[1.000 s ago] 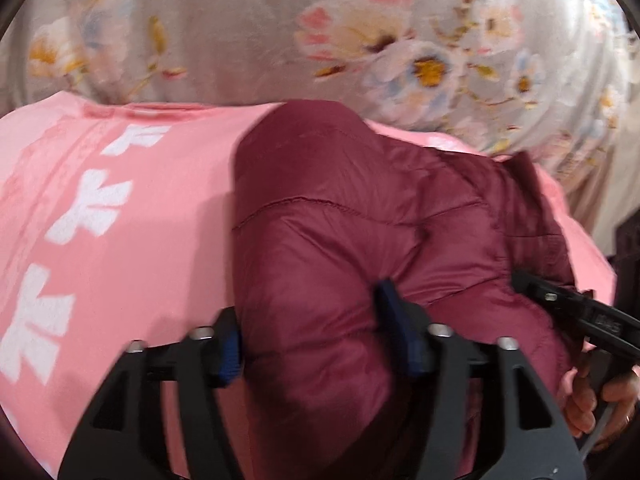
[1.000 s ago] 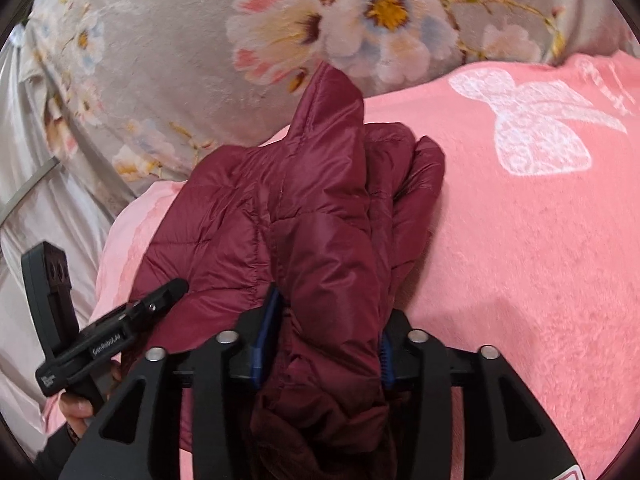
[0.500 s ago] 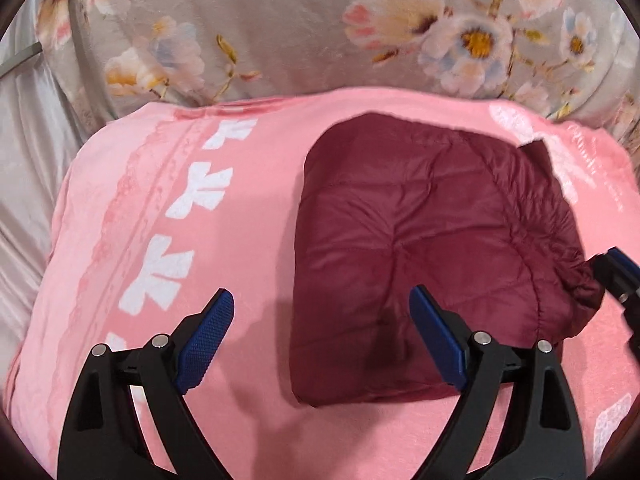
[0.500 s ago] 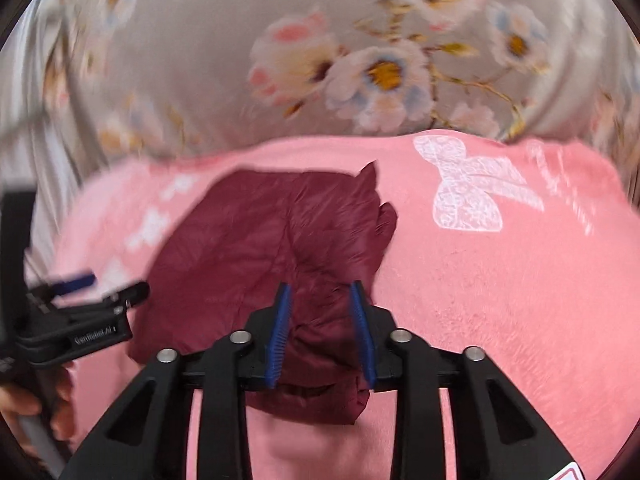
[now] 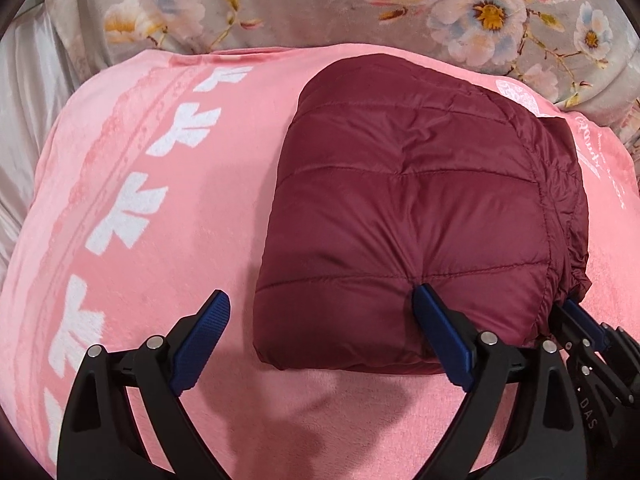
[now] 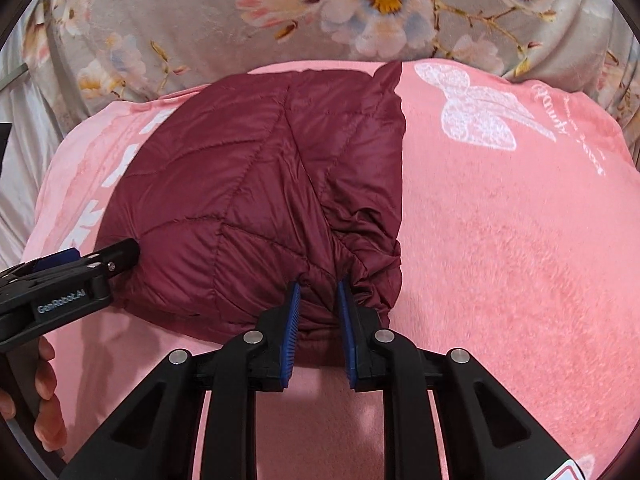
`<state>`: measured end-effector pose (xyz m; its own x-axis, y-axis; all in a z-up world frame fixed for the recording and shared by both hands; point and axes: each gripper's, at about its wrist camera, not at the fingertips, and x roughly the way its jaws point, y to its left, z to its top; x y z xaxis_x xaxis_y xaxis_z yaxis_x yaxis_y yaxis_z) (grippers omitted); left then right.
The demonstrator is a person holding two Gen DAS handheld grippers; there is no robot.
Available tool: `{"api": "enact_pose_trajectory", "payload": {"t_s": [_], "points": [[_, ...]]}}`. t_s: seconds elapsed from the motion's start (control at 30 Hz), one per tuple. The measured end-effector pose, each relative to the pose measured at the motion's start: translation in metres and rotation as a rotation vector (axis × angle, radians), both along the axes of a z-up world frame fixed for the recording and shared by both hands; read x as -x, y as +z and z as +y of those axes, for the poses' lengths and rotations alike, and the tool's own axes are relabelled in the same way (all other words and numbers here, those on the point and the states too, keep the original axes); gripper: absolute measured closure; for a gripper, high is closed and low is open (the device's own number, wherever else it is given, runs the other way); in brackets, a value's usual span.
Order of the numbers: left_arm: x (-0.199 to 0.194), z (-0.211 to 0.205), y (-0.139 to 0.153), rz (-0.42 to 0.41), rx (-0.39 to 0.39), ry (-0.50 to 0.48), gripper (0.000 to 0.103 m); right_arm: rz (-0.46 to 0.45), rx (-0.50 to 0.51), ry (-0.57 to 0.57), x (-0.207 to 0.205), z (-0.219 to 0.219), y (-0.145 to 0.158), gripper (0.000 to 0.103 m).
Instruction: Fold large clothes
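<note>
Left hand-held gripper (image 5: 318,334): you point it steeply down at the near edge of the jacket. Its jaws stand wide and are opening. The right blue pad (image 5: 440,338) rests against the jacket's near edge, the left pad hangs over bare blanket, and nothing is pinched between them.

Left hand (image 6: 44,392): in the right wrist view your fingers show at the lower left, wrapped round the handle of that tool, whose tip lies against the jacket's left side.

Right hand-held gripper (image 6: 318,304): you hold it tilted down at the jacket's near right corner. Its jaws are narrow and closing, with a bunched fold of the gathered hem between the blue pads, which press on it from both sides.

Jacket (image 5: 408,208): the maroon quilted jacket lies folded into a compact, puffy block on the pink blanket, roughly square, stitched panels facing up. Its gathered edge runs along the right side in the left wrist view.

Pink blanket (image 5: 152,240): it carries the jacket. A row of white motifs runs down its left part, and a white bow print (image 6: 476,116) sits to the right of the jacket.

Floral cover (image 6: 200,12): grey fabric with pale flowers lies behind the pink blanket, along the far side.

Containers: none in either view.
</note>
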<state>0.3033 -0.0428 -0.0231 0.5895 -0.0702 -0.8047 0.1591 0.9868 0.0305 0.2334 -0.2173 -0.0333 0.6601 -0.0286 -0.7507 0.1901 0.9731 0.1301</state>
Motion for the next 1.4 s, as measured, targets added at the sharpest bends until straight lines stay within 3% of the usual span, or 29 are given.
{"api": "enact_pose_trajectory", "payload": {"t_s": [0.47, 0.63, 0.7, 0.77, 1.0, 1.13, 1.4], "points": [[0.012, 0.002, -0.009, 0.004, 0.006, -0.006, 0.011, 0.008, 0.024, -0.017, 0.018, 0.004, 0.003, 0.087], [0.05, 0.007, -0.013, -0.025, -0.005, -0.041, 0.012, -0.018, 0.071, -0.027, 0.065, 0.012, 0.006, 0.075], [0.071, 0.009, -0.019, -0.032, 0.014, -0.056, 0.012, -0.016, 0.069, -0.041, 0.081, 0.014, 0.004, 0.049], [0.09, 0.011, -0.023, -0.043, 0.034, -0.056, 0.012, -0.029, 0.076, -0.051, 0.099, 0.019, 0.001, 0.037], [0.142, 0.018, -0.031, -0.085, 0.095, -0.017, 0.01, -0.067, 0.127, -0.074, 0.138, 0.03, 0.005, 0.018], [0.151, 0.021, -0.028, -0.124, 0.098, -0.002, 0.008, -0.066, 0.134, -0.084, 0.144, 0.031, 0.004, 0.017], [0.161, 0.01, -0.024, -0.179, 0.026, 0.007, 0.007, -0.126, 0.144, -0.081, 0.154, 0.035, 0.01, 0.017]]}}
